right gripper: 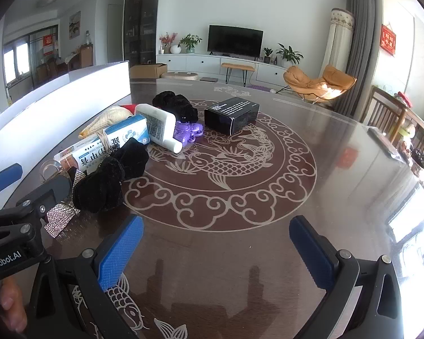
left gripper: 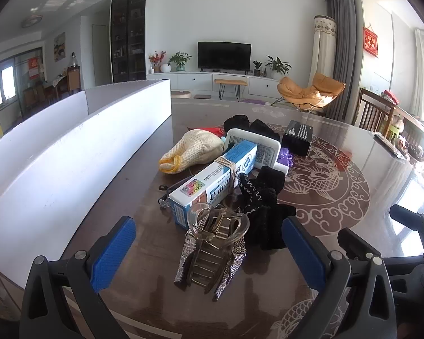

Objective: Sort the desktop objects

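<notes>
A clear rhinestone hair claw clip [left gripper: 212, 243] lies on the dark table between the wide blue pads of my open left gripper [left gripper: 209, 248], untouched. Behind it are a blue and white medicine box [left gripper: 214, 182] bound with a band, black scrunchies [left gripper: 261, 197], a cream knitted pouch [left gripper: 192, 149], a white flat case [left gripper: 257, 148] and a black box [left gripper: 296, 137]. In the right wrist view my right gripper [right gripper: 216, 243] stands open over the bare patterned table [right gripper: 240, 212], with the same pile at its left: black scrunchies [right gripper: 113, 175], the medicine box [right gripper: 110, 144], a purple clip [right gripper: 188, 132], the black box [right gripper: 231, 114].
A long white bin [left gripper: 79, 152] with a divider runs along the table's left side. Eyeglasses [left gripper: 166, 195] poke out from under the medicine box. The other gripper [right gripper: 19, 206] and a finger show at the left edge of the right wrist view. Chairs stand past the table's right edge.
</notes>
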Motion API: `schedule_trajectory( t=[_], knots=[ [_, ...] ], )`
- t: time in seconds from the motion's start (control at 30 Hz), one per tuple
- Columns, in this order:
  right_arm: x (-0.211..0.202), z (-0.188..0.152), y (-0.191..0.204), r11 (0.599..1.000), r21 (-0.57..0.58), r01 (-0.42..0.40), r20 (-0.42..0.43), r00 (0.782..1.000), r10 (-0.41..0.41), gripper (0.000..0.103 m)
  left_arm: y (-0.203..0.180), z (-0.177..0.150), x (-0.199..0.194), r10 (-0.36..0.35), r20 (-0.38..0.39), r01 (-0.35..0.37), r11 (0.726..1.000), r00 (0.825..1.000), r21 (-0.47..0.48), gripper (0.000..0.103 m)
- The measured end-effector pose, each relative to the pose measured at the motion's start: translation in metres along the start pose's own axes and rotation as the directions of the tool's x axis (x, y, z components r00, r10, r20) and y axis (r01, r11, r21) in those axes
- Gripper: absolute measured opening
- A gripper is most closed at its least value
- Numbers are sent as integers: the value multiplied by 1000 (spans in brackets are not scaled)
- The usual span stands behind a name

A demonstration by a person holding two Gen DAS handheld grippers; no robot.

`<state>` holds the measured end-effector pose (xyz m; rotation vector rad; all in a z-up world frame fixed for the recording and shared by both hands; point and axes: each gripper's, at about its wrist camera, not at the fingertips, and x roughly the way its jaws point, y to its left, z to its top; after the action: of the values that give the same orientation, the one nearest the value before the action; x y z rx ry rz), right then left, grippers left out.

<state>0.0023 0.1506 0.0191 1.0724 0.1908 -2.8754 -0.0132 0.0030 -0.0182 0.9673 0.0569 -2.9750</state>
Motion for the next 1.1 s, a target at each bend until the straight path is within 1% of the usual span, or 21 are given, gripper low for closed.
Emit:
schedule_trajectory(
  t=[0.17,0.33,0.93,1.1],
  knots=[
    [5,-1,-2,1000,13,-2,-25,1000,2,103,0,1,-1,-1,1,1,1000,1000,-1,103],
    [6,-1,-6,1000,27,0,-28,1000,1,103,0,0,-1,-1,-2,1,1000,1000,-2,103],
    [12,0,-4,1000,24,3,-54,999,-2,103,0,1,-1,2,-7,-2,1000,1000,3,103],
    [12,0,-5,1000,25,2,-60,998,0,103,-2,-2,2,7,-23,-7,1000,1000,13,103]
  ],
)
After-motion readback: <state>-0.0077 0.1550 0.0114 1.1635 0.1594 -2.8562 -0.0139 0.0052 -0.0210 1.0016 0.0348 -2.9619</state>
